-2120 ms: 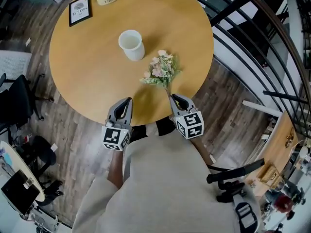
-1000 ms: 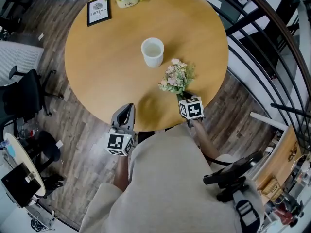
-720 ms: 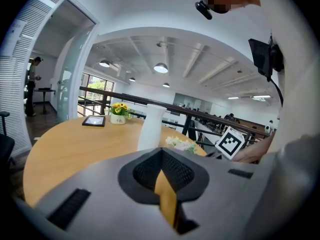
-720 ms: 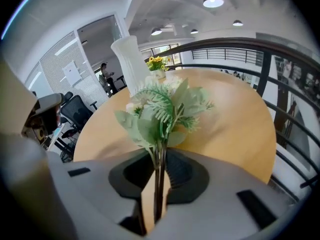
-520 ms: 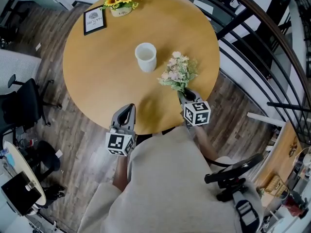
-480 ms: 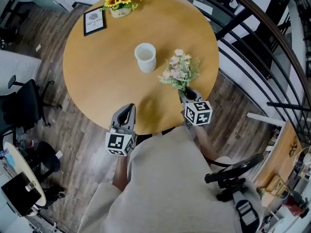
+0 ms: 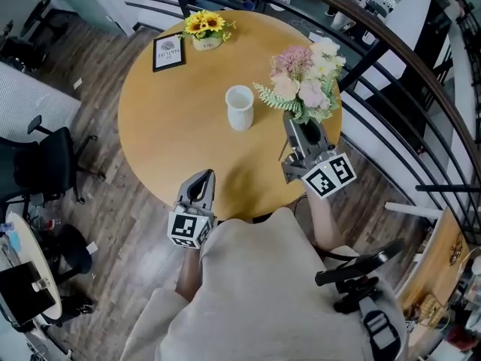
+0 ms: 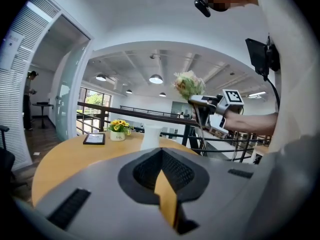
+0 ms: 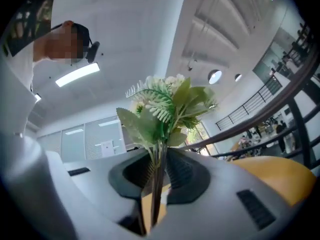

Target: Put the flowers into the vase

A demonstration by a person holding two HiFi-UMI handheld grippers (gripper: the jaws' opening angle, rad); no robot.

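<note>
My right gripper (image 7: pixel 301 130) is shut on the stems of a bunch of pink and cream flowers (image 7: pixel 304 81) with green fern leaves. It holds the bunch upright in the air over the right side of the round wooden table (image 7: pixel 169 126). In the right gripper view the stems (image 9: pixel 156 184) run down between the closed jaws and the leaves (image 9: pixel 165 111) rise above them. The white vase (image 7: pixel 240 107) stands on the table to the left of the flowers, with nothing showing in it. My left gripper (image 7: pixel 201 183) is shut and holds nothing, near the table's front edge; its view shows the vase (image 8: pixel 150 136) ahead.
A pot of sunflowers (image 7: pixel 204 28) and a small framed picture (image 7: pixel 169 51) stand at the table's far side. A dark metal railing (image 7: pixel 391 89) curves close behind the table on the right. An office chair (image 7: pixel 37 164) stands on the floor at the left.
My right gripper has lifted the flowers off the table and swung them from lying flat to upright, high beside the vase. My left gripper has risen slightly.
</note>
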